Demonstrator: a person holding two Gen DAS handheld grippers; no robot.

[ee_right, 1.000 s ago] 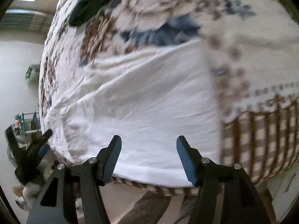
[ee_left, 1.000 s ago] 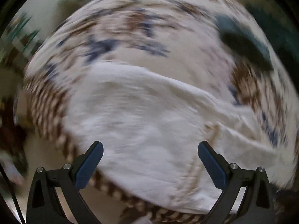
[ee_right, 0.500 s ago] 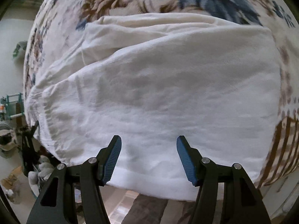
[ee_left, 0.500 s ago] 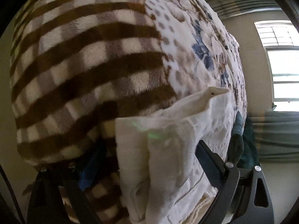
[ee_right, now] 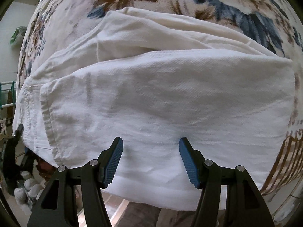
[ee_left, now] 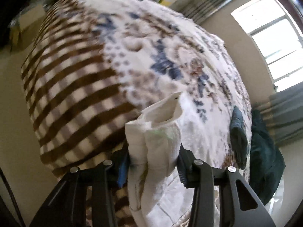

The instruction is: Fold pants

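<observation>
The white pants (ee_right: pixel 170 98) lie flat on a bed, on a soft blanket (ee_right: pixel 236 9) with blue and brown flowers and brown checks. They are already folded over on themselves. Their long side runs left to right in the right camera's view, along the near edge of the bed.

The left gripper (ee_left: pixel 151 162) has just been closing, and now its two fingers pinch a thick bunch of the white cloth at the left end of the pants. In the right view you can see that end by the hem (ee_right: pixel 47 117), with a gloved hand (ee_right: pixel 24 187) down below it.

The right gripper (ee_right: pixel 149 158) hangs over the near edge of the pants, near the middle. Its fingers are apart, with cloth under them but nothing squeezed.

So the left hand has the end, and the rest of the pants stretch away toward the right. I think that end should be carried across that way next.

I cannot see any words or labels.
</observation>
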